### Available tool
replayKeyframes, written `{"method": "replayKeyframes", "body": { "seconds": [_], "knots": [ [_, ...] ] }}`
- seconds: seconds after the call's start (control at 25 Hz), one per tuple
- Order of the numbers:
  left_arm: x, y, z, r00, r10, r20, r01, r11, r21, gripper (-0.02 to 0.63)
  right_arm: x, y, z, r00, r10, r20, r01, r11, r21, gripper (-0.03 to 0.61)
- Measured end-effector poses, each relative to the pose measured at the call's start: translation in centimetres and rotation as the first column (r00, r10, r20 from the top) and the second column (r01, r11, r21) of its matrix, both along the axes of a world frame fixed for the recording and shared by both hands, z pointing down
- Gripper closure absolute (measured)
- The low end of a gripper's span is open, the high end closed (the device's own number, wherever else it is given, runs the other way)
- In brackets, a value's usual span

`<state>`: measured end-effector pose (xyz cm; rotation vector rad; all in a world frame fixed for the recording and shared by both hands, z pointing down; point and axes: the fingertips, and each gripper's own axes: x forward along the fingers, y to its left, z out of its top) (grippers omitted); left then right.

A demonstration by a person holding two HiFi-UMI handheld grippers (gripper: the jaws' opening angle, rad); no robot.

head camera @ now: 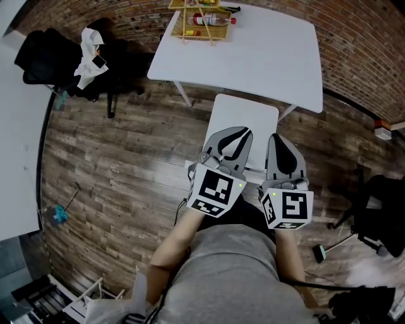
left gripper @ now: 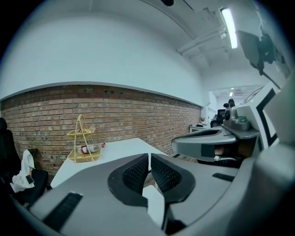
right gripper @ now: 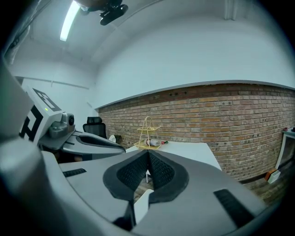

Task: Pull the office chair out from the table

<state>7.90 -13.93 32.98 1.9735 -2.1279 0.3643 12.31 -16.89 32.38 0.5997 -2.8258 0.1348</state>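
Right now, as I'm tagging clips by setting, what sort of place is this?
Likely an office or workroom: a white table by a brick wall, a black office chair nearby, and a strip light overhead.

Smooth matt white is shown by table (head camera: 266,60) and chair (head camera: 243,120).
The floor (head camera: 120,158) is laid in worn wood planks with a dull sheen in places; the wall (head camera: 364,44) is built of rough brick. At the table's far-left corner a thin wire rack (left gripper: 84,160) is seen, and a clear plastic bottle (head camera: 212,19) is held in it.
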Motion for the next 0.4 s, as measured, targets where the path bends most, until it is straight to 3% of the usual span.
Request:
{"method": "replayKeyframes", "body": {
  "seconds": [0.4],
  "knots": [
    [-0.15,-0.09,0.44,1.0,0.005,0.002,-0.005,1.0,-0.013,0.586,-0.8,0.15,-0.16,1.0,-0.014,0.004,0.014,1.0,-0.006,0.563]
  ]
}}
